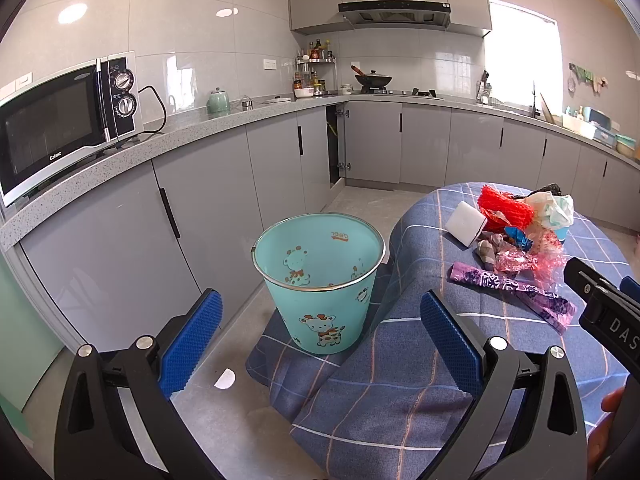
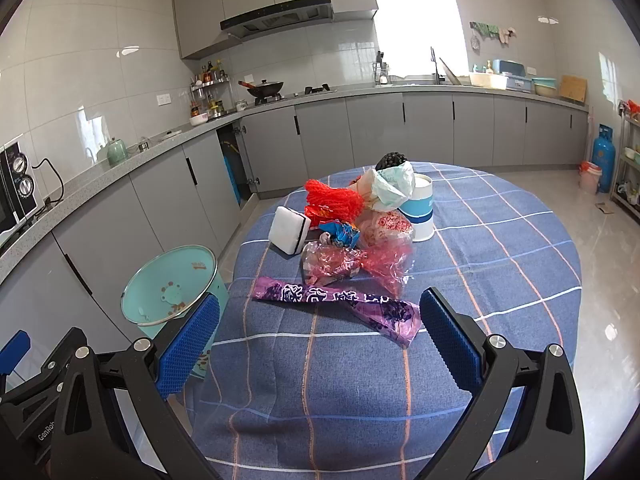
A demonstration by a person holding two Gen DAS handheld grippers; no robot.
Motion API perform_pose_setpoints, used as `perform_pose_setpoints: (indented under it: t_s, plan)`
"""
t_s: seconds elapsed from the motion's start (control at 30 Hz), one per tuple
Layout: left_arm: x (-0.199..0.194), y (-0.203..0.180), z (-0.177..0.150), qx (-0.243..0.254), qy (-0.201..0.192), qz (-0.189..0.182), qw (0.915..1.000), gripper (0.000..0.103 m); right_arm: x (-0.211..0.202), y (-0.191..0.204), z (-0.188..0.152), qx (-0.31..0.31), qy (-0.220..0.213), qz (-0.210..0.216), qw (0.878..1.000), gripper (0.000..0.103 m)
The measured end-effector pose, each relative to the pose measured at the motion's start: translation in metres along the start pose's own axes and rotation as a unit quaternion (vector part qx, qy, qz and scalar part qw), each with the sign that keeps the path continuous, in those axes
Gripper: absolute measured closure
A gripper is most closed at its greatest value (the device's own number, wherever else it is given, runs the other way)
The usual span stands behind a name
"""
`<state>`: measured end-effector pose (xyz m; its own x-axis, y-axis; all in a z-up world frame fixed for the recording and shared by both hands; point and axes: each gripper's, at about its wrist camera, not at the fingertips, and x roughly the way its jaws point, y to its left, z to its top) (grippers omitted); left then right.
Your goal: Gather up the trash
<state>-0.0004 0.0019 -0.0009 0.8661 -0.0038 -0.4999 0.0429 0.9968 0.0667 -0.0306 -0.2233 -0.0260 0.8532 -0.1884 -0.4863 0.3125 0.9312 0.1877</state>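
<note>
Blue checked cloth with white and orange lines covers the round table (image 2: 500, 264) that fills the ground ahead of the right gripper (image 2: 320, 344), whose blue-padded jaws stand spread wide with nothing between them. Just to the left of that claw and lower, on the floor against the hanging cloth, stands the mint-green plastic bin with giraffe prints and a metal rim (image 2: 172, 288); it sits straight ahead of the left gripper (image 1: 320, 344), also spread and empty, so the left hand is nearer the bin and the right hand nearer the litter. Directly in front of the right claw, nearest of all the rubbish, lies the long purple printed plastic wrapper (image 2: 340, 304): its long axis runs crosswise, left to right and slightly toward the claw at its right end, which lies just beside the right pad. By my reading, closing across that narrow width is the likely first pick, then a carry left and down to the bin. Beyond it lie a crumpled pink-red plastic bag (image 2: 360, 260), an orange-red mesh net (image 2: 334, 196), a white block sponge (image 2: 289, 226) and a white-and-blue paper cup (image 2: 420, 212), heaped touching one another, well clear of the approach.
</note>
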Motion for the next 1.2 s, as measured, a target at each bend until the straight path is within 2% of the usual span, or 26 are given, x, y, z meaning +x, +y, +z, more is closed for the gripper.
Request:
perform_pose_setpoints:
  t_s: [1.2]
  plan:
    - [0.0001,-0.0003,0.0001,0.0,0.0,0.0,1.0,0.006,-0.0015,-0.0012,-0.001,0.004,0.003,0.003,1.0,0.004]
